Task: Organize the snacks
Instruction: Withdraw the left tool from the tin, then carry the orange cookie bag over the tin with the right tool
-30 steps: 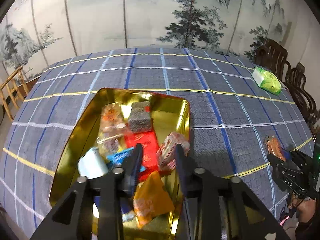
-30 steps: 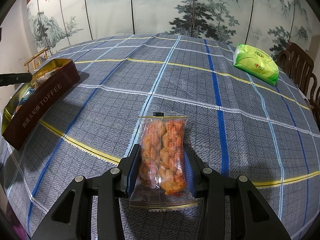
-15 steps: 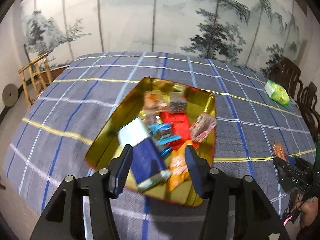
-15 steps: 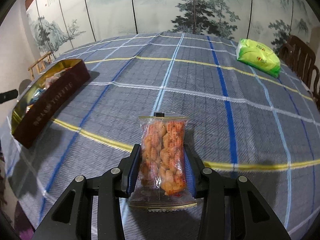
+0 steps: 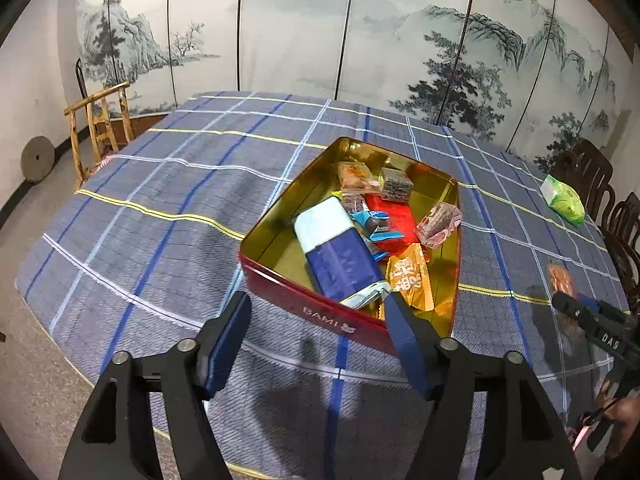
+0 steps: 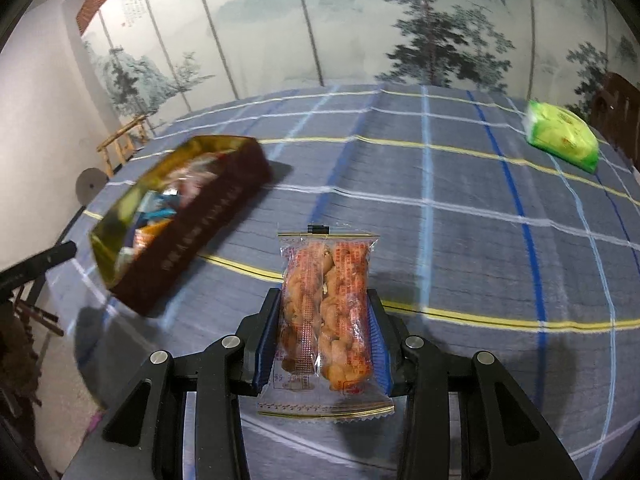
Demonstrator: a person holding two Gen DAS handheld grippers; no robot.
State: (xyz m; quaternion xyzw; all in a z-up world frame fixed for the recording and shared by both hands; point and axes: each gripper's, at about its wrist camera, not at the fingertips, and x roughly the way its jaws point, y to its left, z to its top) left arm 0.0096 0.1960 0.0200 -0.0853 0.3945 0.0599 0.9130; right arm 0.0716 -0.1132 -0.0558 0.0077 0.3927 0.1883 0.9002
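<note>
A red tin (image 5: 320,312) with a gold inside, marked BAMI, stands on the checked tablecloth and holds several snacks: a blue and pale-blue pack (image 5: 340,252), an orange packet (image 5: 410,280), a red packet (image 5: 394,216) and a pink wrapper (image 5: 438,222). My left gripper (image 5: 316,320) hovers in front of the tin's near wall, its jaws opening with no snack between them. My right gripper (image 6: 326,344) is shut on a clear packet of fried twists (image 6: 326,312), held above the cloth. The tin (image 6: 192,216) lies to its left, blurred. From the left wrist view the right gripper (image 5: 564,300) and its packet (image 5: 560,278) show at the right edge.
A green packet (image 6: 560,136) lies at the table's far right, near dark wooden chairs (image 5: 592,168). A bamboo chair (image 5: 100,128) stands off the table's far left corner. A painted folding screen (image 5: 360,40) closes the back. The table's near edge drops away below the left gripper.
My left gripper has drawn back out of the tin to its near side, and its jaws have spread wider. My right gripper has swung toward the tin with the twists packet.
</note>
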